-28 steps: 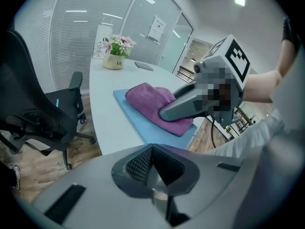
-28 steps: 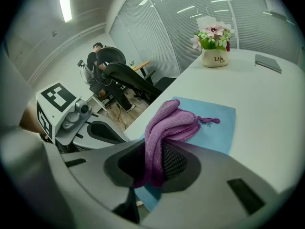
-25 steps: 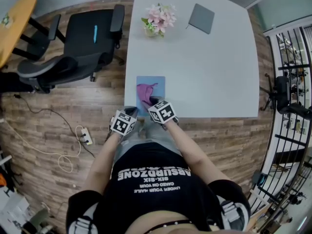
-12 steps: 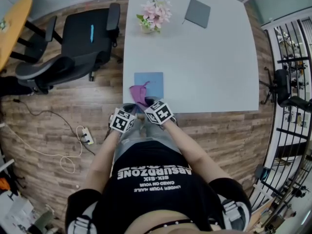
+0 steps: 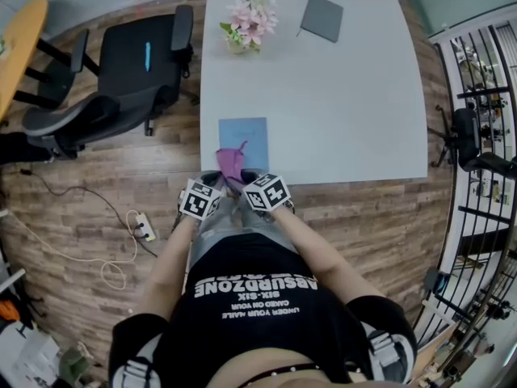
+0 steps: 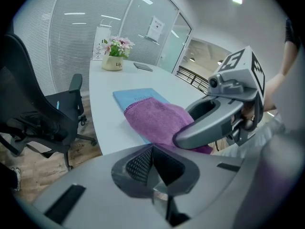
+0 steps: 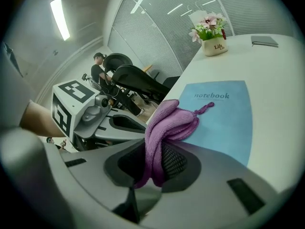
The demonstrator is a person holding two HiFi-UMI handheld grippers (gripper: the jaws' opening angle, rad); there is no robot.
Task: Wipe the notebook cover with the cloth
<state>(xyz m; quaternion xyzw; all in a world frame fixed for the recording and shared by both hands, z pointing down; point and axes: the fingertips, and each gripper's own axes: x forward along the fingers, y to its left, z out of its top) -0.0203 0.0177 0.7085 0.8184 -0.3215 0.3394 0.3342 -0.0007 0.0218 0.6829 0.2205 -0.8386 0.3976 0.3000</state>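
Note:
A light blue notebook (image 5: 246,134) lies at the near left corner of the white table (image 5: 347,103); its cover reads "notebook" in the right gripper view (image 7: 224,116). A purple cloth (image 5: 230,163) hangs over the notebook's near edge. My right gripper (image 7: 155,152) is shut on this cloth (image 7: 169,120), which bunches up between its jaws. In the head view the right gripper (image 5: 245,178) sits at the table's near edge. My left gripper (image 5: 213,183) is just left of it, off the table edge. In its own view the left gripper (image 6: 153,150) is shut and holds nothing, with the cloth (image 6: 157,119) ahead of it.
A pot of pink flowers (image 5: 247,23) and a grey pad (image 5: 321,17) stand at the table's far end. A black office chair (image 5: 121,71) is left of the table. A power strip (image 5: 144,229) with cable lies on the wood floor. A railing (image 5: 477,95) runs along the right.
My right gripper has drawn the cloth back over the notebook, from its middle to its near edge. Both grippers have come a little closer to the person.

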